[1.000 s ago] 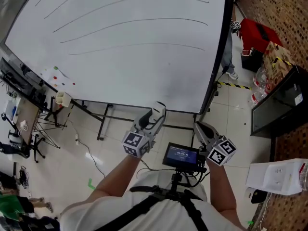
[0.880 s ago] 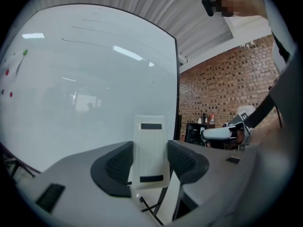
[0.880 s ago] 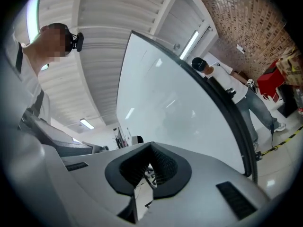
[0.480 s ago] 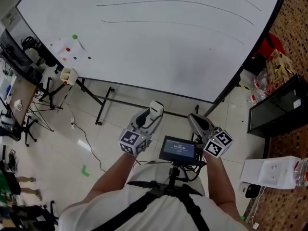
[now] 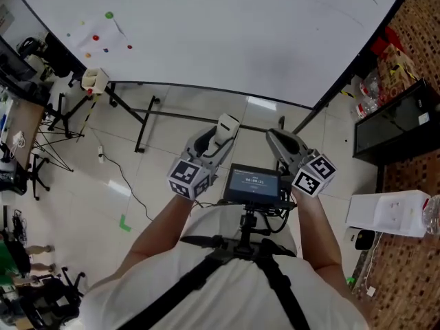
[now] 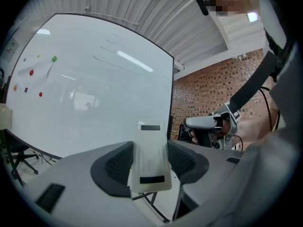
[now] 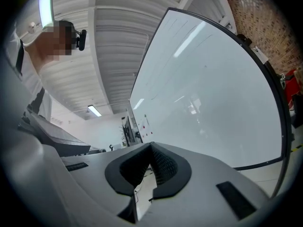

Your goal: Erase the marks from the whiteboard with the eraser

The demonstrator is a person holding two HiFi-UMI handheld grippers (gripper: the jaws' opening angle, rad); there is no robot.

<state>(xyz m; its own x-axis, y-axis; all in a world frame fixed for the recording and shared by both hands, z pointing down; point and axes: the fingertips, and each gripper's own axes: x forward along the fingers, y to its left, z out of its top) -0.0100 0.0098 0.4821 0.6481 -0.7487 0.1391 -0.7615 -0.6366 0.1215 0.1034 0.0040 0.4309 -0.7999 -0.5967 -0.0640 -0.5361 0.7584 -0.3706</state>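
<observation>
Head view: held low at centre, left gripper point(image 5: 220, 135) and right gripper point(image 5: 278, 140), well apart from the whiteboard point(image 5: 227, 40) filling the top.
Left gripper view: clamped on the white eraser point(image 6: 150, 157), upright, probably ready for wiping.
Right gripper view: closed, empty.

Bright, even overhead light; pale glare streaks on the whiteboard point(image 6: 94, 93); strong fisheye distortion, dark corners.

1 large white whiteboard point(image 5: 227, 40), 1 white rectangular eraser point(image 6: 150, 138), 2 grey tongs, left tongs point(image 6: 149, 163) and right tongs point(image 7: 150, 167), 1 small black screen point(image 5: 254, 183).
</observation>
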